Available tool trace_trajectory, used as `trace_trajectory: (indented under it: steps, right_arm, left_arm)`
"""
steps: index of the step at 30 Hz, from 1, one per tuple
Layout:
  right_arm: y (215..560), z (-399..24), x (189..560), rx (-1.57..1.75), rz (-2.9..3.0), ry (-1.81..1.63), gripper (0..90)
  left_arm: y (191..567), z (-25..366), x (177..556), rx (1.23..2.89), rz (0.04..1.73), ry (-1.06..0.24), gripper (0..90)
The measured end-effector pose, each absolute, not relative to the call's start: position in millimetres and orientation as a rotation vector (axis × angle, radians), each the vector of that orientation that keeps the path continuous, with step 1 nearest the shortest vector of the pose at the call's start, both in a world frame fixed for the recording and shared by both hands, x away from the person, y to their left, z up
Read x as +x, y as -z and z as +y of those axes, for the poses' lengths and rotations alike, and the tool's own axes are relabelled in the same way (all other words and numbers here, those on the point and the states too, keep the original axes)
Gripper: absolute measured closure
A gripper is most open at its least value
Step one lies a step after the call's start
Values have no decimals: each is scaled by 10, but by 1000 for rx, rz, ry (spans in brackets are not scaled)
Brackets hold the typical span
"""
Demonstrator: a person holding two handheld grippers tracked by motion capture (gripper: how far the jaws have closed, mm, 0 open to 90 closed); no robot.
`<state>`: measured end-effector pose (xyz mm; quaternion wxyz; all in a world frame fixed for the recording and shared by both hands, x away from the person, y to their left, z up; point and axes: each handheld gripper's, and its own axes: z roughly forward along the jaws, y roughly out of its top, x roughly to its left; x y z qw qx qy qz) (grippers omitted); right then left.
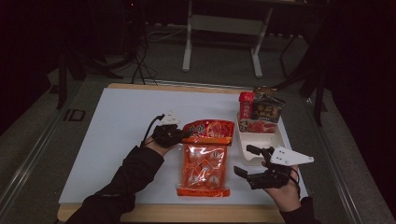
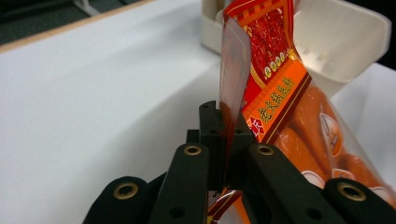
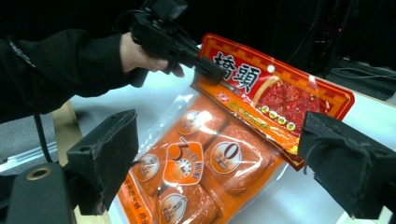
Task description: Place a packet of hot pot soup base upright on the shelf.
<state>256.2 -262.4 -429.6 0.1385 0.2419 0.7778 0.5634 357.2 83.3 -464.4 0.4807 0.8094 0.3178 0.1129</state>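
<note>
Down at the near edge of the high view, the right gripper (image 1: 252, 169) hangs over the white worktop (image 1: 121, 130), jaws spread wide, holding nothing, just beside the orange snack pack (image 1: 205, 158). Left gripper (image 1: 180, 136) pinches that pack's red header corner. A white tray (image 1: 275, 140) behind holds boxes (image 1: 261, 109). Left gripper view: jaws clamped tight on the header's edge, tray (image 2: 355, 42) beyond. Right gripper view: both pads gape apart, the pack (image 3: 210, 158) lying flat between them.
</note>
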Motion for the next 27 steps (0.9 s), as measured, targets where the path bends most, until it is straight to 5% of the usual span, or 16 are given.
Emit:
trace_trajectory:
  steps: [27]
  right_arm:
    - [4262,-2727,2679,775,2182,-1617,139]
  left_arm:
    - [4241,809,3027,1890,534,-301,896]
